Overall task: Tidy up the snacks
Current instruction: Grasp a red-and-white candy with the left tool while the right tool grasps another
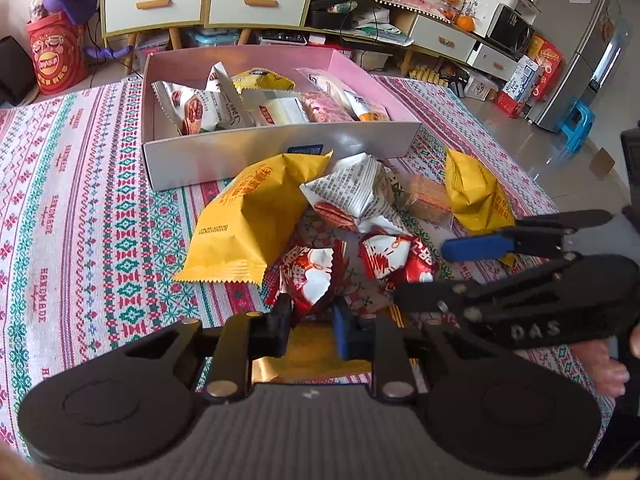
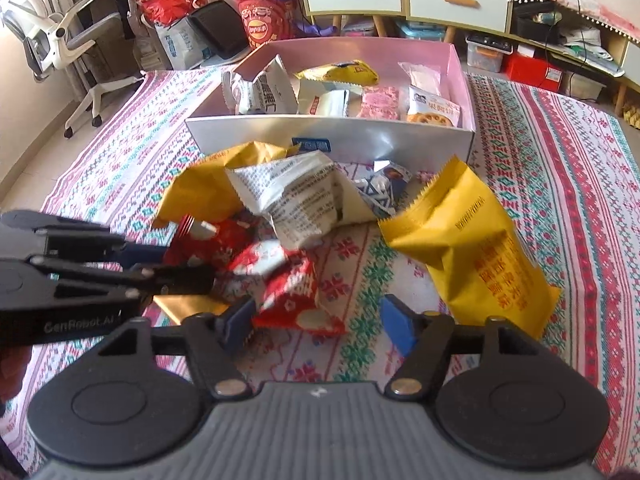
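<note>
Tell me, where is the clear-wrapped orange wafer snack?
In the left wrist view, the clear-wrapped orange wafer snack lies right of centre, between the white crinkly packet and a yellow packet.

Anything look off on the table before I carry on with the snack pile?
Nothing damaged or spilled. Loose packets still lie in a jumble in front of the box; a white printed packet rests tilted across a yellow packet.

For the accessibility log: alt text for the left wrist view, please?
The left gripper is shut on a red-and-white snack packet in a pile of loose snacks on a patterned tablecloth. The right gripper reaches in from the right beside a second red packet; behind stands a partly filled pink box.
</note>
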`<state>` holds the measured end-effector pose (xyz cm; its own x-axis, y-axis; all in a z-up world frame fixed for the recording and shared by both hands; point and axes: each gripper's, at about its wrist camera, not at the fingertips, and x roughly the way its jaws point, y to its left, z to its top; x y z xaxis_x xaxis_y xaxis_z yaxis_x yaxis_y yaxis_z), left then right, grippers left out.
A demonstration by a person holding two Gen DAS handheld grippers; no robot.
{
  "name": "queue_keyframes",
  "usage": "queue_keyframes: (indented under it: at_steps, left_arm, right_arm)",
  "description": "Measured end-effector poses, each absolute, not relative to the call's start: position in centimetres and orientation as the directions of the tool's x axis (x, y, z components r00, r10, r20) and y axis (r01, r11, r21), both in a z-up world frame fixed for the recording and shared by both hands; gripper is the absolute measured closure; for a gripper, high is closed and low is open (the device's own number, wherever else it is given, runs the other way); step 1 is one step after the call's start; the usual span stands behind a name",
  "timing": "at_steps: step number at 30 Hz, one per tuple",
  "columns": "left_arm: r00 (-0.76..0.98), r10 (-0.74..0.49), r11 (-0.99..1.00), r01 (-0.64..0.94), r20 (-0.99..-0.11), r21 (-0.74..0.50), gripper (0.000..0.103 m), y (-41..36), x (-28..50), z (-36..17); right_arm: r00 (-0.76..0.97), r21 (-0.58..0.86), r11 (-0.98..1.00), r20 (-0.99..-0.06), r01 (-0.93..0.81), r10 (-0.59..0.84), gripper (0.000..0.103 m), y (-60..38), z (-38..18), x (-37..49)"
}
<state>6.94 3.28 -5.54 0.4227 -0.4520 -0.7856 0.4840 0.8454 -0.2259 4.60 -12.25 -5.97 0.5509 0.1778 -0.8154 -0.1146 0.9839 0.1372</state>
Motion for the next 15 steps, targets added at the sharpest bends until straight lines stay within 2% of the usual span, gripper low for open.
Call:
queue_keyframes:
  at_steps: [3,6,7,9,11,15]
  left_arm:
    - [0.42,-0.457,0.845,0.481,-0.784,-0.234,0.072,3.45,6.82,-5.56]
    - [0.421,-0.46,0.843,0.482,-0.782,-0.236,0.062,3.48,6.66,-5.54]
    - [0.421,-0.462,0.842,0.484,-0.78,-0.237,0.058,3.49,6.61,-5.55]
    - [0.423,-0.465,0.84,0.488,-0.778,-0.237,0.053,3.39,6.54,-5.56]
    - [0.426,-0.467,0.838,0.492,-0.775,-0.235,0.048,3.21,6.53,-5.56]
    - [0.433,-0.479,0.832,0.5,-0.764,-0.239,0.046,2.68,6.76,-5.68]
  right_arm:
    - [0.557,0.143,0.983,-0.81,-0.115,0.183,0.048,-12.01,-6.17,5.17]
    - [0.563,0.137,0.983,-0.806,-0.121,0.182,0.055,-11.74,-6.48,5.53]
    - [0.569,0.133,0.983,-0.802,-0.129,0.183,0.065,-11.64,-6.51,5.53]
    - [0.572,0.123,0.982,-0.8,-0.141,0.183,0.075,-11.51,-6.49,5.45]
    - [0.57,0.126,0.982,-0.801,-0.143,0.186,0.075,-11.61,-6.4,5.38]
    - [0.554,0.128,0.984,-0.814,-0.12,0.174,0.076,-11.96,-6.17,5.27]
